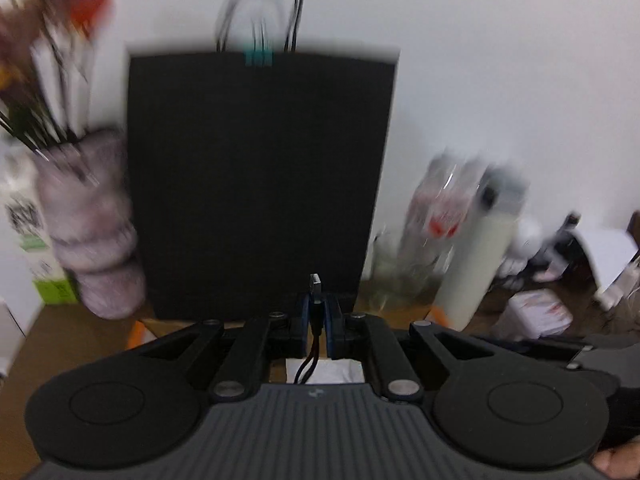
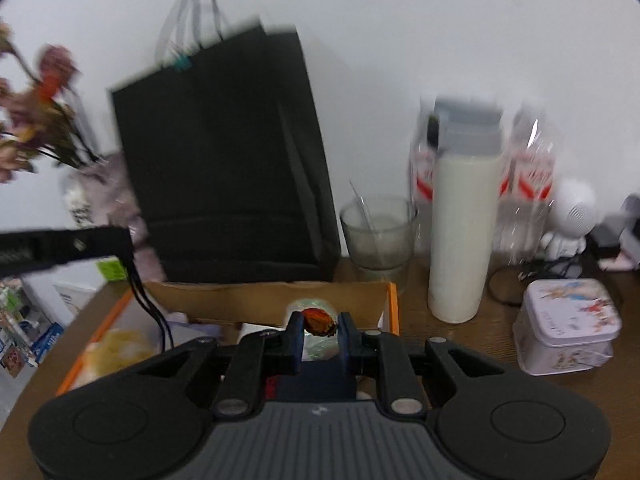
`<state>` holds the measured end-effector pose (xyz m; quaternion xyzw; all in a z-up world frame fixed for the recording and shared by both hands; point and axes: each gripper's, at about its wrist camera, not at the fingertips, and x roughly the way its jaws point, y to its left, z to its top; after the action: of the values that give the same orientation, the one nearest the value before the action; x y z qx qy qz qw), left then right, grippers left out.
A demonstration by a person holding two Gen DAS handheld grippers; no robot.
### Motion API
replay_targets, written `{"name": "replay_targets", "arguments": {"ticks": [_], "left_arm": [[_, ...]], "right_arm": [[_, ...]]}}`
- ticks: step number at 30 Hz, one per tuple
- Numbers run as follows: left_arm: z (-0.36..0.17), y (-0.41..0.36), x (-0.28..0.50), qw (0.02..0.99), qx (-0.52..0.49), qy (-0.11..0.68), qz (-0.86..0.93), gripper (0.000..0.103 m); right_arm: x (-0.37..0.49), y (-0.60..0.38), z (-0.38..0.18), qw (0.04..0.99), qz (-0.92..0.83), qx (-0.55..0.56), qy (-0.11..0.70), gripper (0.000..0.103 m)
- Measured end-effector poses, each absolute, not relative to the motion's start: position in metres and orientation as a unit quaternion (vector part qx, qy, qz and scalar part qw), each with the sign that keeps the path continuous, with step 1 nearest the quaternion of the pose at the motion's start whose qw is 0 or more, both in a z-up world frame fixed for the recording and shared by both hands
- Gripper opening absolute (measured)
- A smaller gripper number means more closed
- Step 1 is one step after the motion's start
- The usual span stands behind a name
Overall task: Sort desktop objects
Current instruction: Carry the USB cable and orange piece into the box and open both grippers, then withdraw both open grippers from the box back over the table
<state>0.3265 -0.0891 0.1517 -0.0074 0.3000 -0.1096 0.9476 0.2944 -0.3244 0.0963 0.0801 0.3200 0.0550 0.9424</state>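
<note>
Left wrist view had the left tool (image 1: pixel 318 316) clamped tight on a USB cable (image 1: pixel 315 286), plug end poking up past the pads and the dark cord hanging down behind. Right wrist view: the right tool (image 2: pixel 320 330) was pinched narrow around a small orange thing (image 2: pixel 319 326) (looked like a butterfly, too blurry to swear to it), hovering over the cardboard box (image 2: pixel 280 300) with the orange edge, which sat on the desk (image 2: pixel 496 340) just in front of the black paper bag (image 2: pixel 224 160).

My worry was the cable. Its loose cord trailed from the left tool down across the box corner, so it could snag the rim, or tug the plug out of that thin grip. The orange piece was held by an edge and could slip. The glass (image 2: pixel 378 236) and the tall white bottle (image 2: pixel 464 236) stood near the box, easy to clip on a wide swing.

Readable writing: basically none. The tin (image 2: pixel 568 324) had printed pictures, the packets (image 2: pixel 528 176) red marks, all smeared.
</note>
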Motion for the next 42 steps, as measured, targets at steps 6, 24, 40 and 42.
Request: {"name": "replay_targets", "arguments": {"ticks": [6, 24, 40, 42], "left_arm": [[0.108, -0.083, 0.369, 0.928, -0.015, 0.356, -0.108, 0.036], [0.134, -0.032, 0.257, 0.928, 0.004, 0.361, -0.093, 0.095], [0.099, -0.012, 0.105, 0.934, -0.019, 0.35, -0.068, 0.103], [0.09, -0.011, 0.089, 0.934, -0.007, 0.35, -0.064, 0.103]], "right_arm": [[0.352, -0.318, 0.064, 0.931, 0.0, 0.058, 0.36, 0.027], [0.241, -0.281, 0.098, 0.934, 0.046, 0.034, 0.352, 0.065], [0.106, -0.243, 0.06, 0.936, 0.056, 0.027, 0.346, 0.082], [0.087, -0.241, 0.052, 0.938, 0.053, 0.031, 0.341, 0.084]]}}
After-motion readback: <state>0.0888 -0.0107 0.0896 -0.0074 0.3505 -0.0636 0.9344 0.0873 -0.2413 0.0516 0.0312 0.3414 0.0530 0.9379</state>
